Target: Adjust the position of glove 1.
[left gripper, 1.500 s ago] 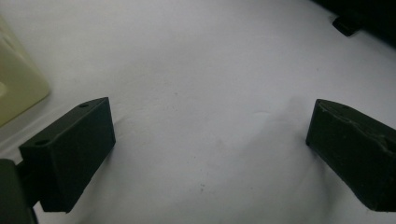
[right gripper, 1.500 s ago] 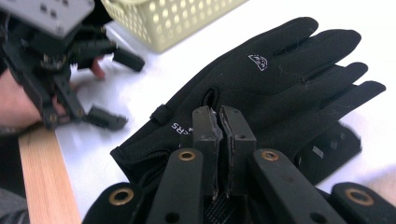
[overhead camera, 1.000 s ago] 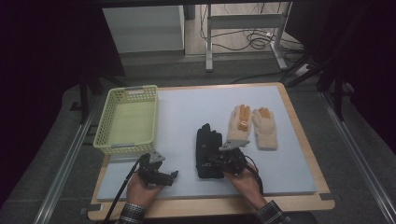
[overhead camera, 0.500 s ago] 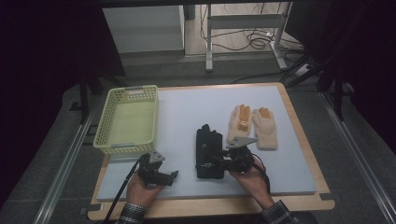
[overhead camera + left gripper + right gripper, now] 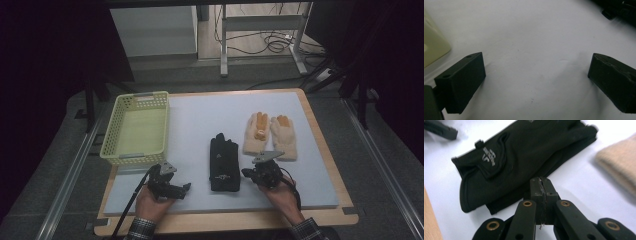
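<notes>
A pair of black gloves (image 5: 223, 162) lies stacked flat on the white mat, mid-front; the right gripper view shows the pair (image 5: 524, 152) with a grey logo on the cuff. My right gripper (image 5: 246, 173) sits just right of the cuff, and its jaws (image 5: 541, 185) are pressed together at the glove's edge with nothing visibly between them. My left gripper (image 5: 185, 188) rests on the mat to the left of the gloves. Its jaws (image 5: 536, 77) stand wide open over bare mat.
A pale yellow-green basket (image 5: 134, 159) stands at the left, its corner (image 5: 434, 47) close to my left gripper. A pair of tan knit gloves (image 5: 270, 134) lies right of the black pair, blurred in the right gripper view (image 5: 619, 167). The mat's wooden border runs along the front.
My right gripper has drawn back a little to the right, from over the black glove's cuff to its edge. The left gripper has stayed put.
</notes>
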Demonstrator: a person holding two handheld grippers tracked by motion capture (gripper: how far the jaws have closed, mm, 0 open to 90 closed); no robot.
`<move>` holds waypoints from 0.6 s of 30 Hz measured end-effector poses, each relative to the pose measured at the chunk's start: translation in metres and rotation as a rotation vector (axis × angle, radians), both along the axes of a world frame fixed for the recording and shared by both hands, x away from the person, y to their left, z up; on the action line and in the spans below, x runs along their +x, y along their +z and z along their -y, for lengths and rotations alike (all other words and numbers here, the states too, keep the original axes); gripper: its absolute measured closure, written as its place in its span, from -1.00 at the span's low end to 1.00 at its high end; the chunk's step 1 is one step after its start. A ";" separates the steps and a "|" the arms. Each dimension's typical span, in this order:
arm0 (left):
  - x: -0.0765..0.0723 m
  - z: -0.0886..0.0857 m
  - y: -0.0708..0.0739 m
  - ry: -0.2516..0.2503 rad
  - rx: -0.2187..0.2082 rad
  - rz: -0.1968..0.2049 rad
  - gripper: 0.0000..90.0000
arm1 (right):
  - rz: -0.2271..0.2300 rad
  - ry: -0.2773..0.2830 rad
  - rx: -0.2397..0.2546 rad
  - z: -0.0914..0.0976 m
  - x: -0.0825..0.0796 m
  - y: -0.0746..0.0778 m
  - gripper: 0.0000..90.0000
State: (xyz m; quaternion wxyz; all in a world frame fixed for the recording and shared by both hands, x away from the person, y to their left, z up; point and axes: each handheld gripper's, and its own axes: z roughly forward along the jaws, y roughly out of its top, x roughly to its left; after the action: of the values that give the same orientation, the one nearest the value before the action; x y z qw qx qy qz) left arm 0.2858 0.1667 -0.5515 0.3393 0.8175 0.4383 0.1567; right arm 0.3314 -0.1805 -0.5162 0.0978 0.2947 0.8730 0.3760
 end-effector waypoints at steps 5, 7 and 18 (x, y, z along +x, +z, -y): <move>0.000 0.000 0.000 0.000 0.000 0.000 -0.96 | -0.008 0.026 -0.009 -0.005 -0.003 -0.011 0.96; 0.000 0.000 0.000 0.000 0.000 0.000 -0.96 | -0.003 0.033 -0.004 -0.008 -0.004 -0.013 0.96; -0.003 -0.001 0.001 -0.004 0.001 0.000 -0.92 | -0.012 0.076 0.020 -0.025 -0.009 -0.016 0.96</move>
State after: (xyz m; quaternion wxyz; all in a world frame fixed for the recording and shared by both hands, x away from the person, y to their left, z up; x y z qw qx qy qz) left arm 0.2833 0.1674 -0.5506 0.3394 0.8183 0.4367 0.1564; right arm 0.3227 -0.1557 -0.5320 0.0750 0.2646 0.8804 0.3863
